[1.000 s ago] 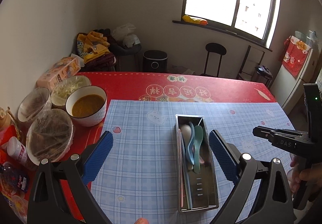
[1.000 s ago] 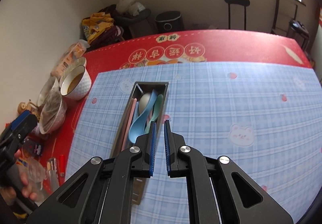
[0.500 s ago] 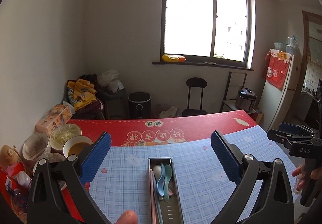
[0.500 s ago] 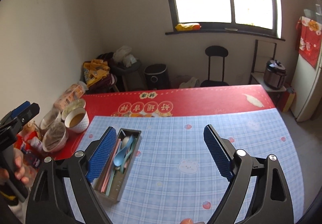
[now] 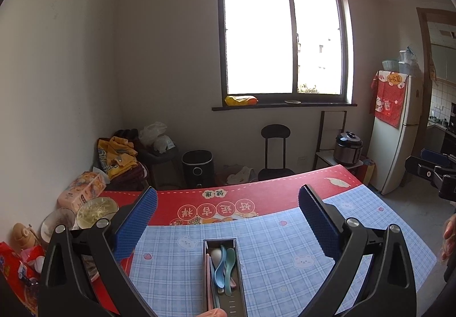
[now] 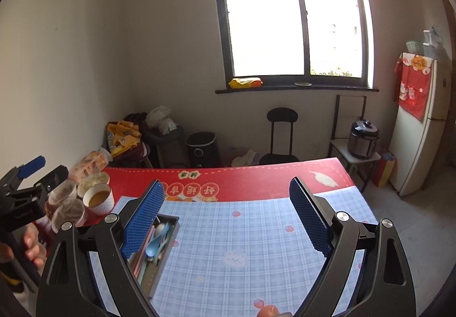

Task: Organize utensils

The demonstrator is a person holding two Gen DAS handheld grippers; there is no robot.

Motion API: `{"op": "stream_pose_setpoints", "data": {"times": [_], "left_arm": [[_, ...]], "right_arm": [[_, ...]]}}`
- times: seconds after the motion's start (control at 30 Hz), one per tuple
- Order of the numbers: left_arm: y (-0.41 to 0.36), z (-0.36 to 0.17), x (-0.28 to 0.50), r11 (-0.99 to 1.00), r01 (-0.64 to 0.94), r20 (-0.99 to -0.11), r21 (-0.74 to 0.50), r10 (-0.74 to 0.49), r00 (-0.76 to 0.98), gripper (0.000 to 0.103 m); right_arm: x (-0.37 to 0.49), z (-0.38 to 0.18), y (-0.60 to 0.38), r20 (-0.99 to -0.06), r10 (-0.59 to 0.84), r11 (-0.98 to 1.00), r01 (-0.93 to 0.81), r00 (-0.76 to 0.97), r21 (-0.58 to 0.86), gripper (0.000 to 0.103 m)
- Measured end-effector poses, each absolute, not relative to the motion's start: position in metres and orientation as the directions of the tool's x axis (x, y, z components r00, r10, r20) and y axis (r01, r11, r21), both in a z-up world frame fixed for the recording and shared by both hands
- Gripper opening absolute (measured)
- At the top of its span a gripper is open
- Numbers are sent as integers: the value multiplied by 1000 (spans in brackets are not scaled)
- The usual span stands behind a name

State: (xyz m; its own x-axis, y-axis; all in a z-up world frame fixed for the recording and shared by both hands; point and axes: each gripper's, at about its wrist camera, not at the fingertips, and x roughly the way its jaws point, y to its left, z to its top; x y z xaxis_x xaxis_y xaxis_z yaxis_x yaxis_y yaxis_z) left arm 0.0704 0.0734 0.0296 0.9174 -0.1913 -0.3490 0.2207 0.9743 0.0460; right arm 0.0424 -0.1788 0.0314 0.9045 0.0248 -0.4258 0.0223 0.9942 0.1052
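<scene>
A narrow metal utensil tray lies on the blue checked mat, holding a blue spoon, a green spoon, a white spoon and pink chopsticks. My left gripper hangs open well above and behind the tray, nothing between its blue pads. My right gripper is also wide open and empty, raised above the mat to the right of the tray. Each gripper shows at the edge of the other's view, held by a hand.
Bowls of food and covered bowls crowd the table's left edge, with a tissue pack and snack bags. Beyond the red tablecloth are a chair, an air fryer, a rice cooker and a fridge.
Both grippers have risen and pulled back from the tray, tilting up toward the window. The right gripper went from shut to wide open. The utensils stay in the tray.
</scene>
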Motion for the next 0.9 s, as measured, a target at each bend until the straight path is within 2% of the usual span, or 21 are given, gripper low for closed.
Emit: {"op": "stream_pose_setpoints", "data": {"times": [0.3, 0.9], "left_arm": [[68, 37, 67, 970, 242, -348, 22, -219, 912, 97], [66, 33, 78, 977, 214, -357, 20, -193, 914, 97]], "right_arm": [[36, 39, -178, -398, 12, 994, 33, 917, 105, 86], [41, 37, -174, -394, -35, 993, 75, 918, 86, 86]]}}
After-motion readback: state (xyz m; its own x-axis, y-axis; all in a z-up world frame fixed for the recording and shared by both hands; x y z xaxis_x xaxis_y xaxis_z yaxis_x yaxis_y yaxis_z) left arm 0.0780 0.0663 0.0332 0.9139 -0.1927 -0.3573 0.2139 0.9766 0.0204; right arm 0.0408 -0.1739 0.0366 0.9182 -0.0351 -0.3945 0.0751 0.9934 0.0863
